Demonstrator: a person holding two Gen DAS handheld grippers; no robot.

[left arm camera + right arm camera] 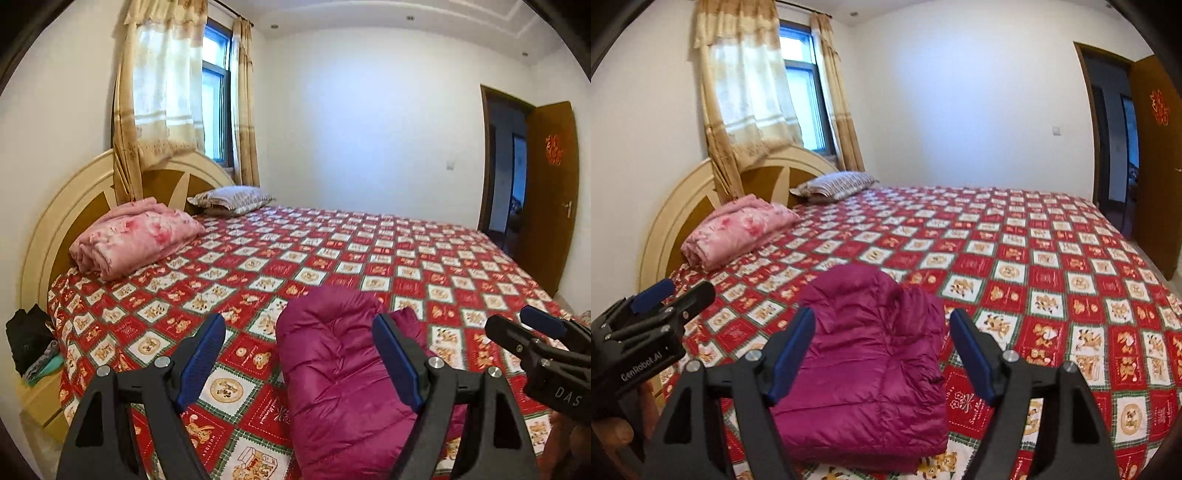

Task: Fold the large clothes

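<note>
A magenta quilted down jacket (343, 380) lies folded into a compact bundle on the red patterned bedspread (369, 254) near the bed's front edge. It also shows in the right wrist view (871, 365). My left gripper (299, 332) is open and empty, held above the jacket's left part. My right gripper (882, 325) is open and empty, held above the jacket. The right gripper shows at the right edge of the left wrist view (532, 328). The left gripper shows at the left edge of the right wrist view (676, 295).
A folded pink blanket (136, 240) and a patterned pillow (232, 197) lie by the round headboard (51, 229). Dark clothes (31, 343) sit on a bedside stand at left. An open brown door (550, 192) stands at right.
</note>
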